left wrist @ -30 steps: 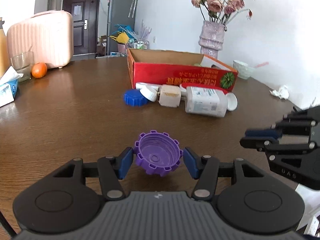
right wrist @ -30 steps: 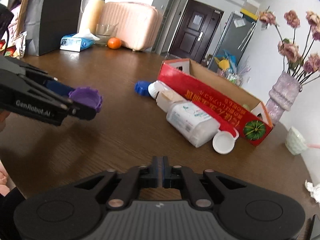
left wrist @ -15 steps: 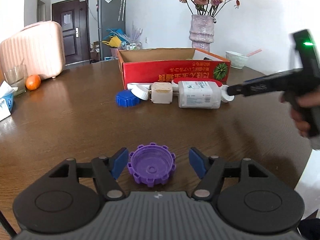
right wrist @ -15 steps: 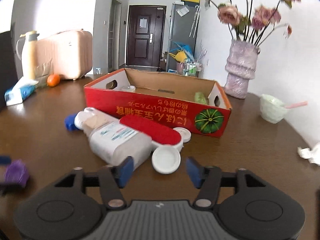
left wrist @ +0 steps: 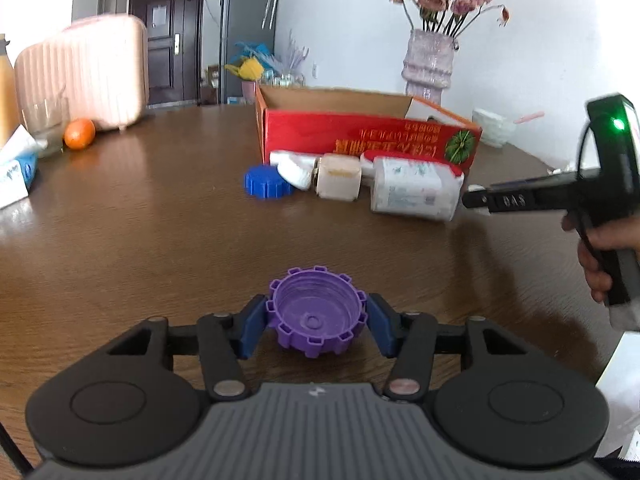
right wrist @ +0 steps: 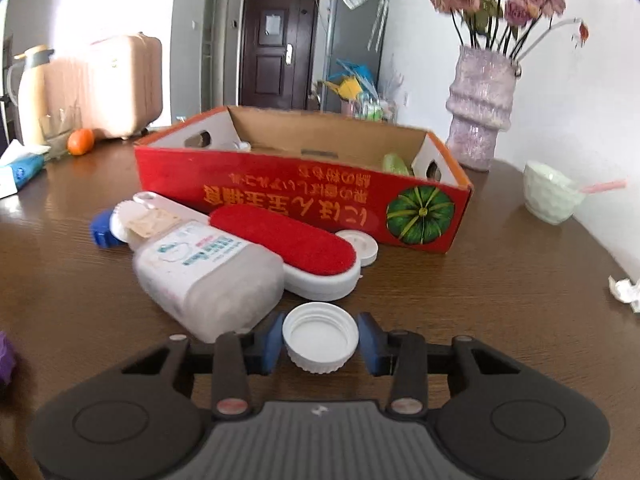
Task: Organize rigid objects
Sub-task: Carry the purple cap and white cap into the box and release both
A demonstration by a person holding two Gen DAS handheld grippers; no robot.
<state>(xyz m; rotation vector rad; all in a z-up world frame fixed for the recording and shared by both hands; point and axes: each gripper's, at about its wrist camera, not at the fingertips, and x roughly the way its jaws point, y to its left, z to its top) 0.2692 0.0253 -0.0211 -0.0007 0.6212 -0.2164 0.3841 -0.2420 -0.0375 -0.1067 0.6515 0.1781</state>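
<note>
While blurred, purple cap (right wrist: 5,360) is cut off

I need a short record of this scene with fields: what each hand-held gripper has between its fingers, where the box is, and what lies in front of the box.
left hand-held gripper: closing on the purple ribbed plastic cap, pads at its sides
right hand-held gripper: closing around the white plastic cap, small gaps visible
box: red cardboard box, open top, on the brown wooden table
in front of box: white plastic bottle lying down, red-topped white brush, blue ribbed cap
</note>
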